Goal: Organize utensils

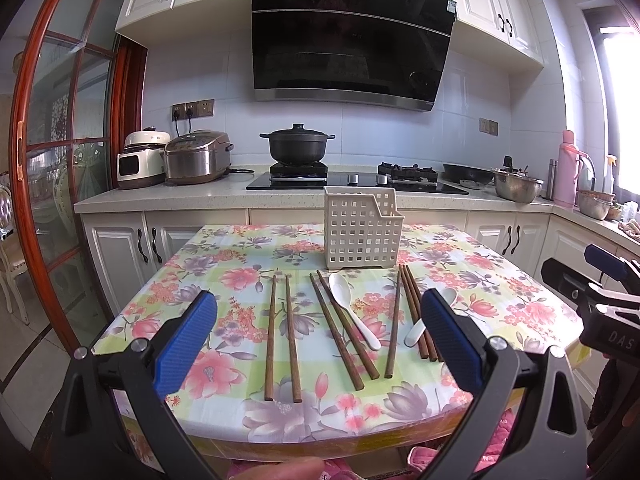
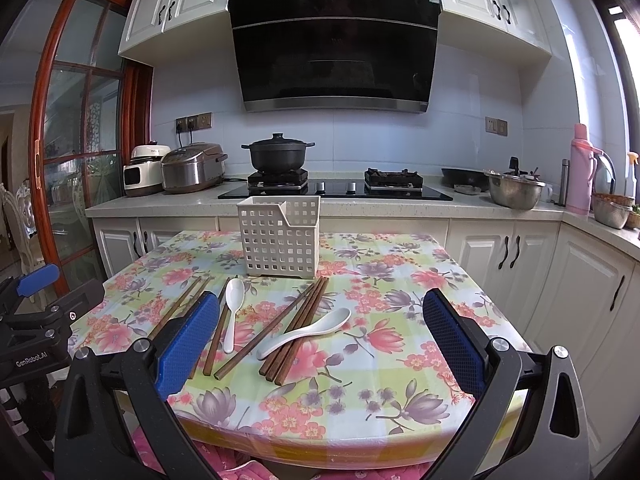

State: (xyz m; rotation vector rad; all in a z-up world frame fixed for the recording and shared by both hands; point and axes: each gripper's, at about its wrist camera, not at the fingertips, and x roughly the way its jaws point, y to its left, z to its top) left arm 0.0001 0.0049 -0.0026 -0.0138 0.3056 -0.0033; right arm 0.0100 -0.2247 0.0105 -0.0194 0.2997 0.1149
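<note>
Chopsticks and spoons lie loose on the floral tablecloth [image 1: 224, 264], in front of the white perforated utensil basket [image 1: 362, 234], which stands upright. Left gripper [image 1: 320, 332] jaws spread wide, holding nothing, hovering at the near table edge; between its blue pads sit a chopstick pair [image 1: 282, 336], a crossed pair with a white spoon [image 1: 354, 312], and more chopsticks under a second spoon [image 1: 418, 330]. Right gripper [image 2: 320, 336] also wide open, empty, framing the second spoon [image 2: 308, 330] atop its chopstick bundle [image 2: 298, 336].
</note>
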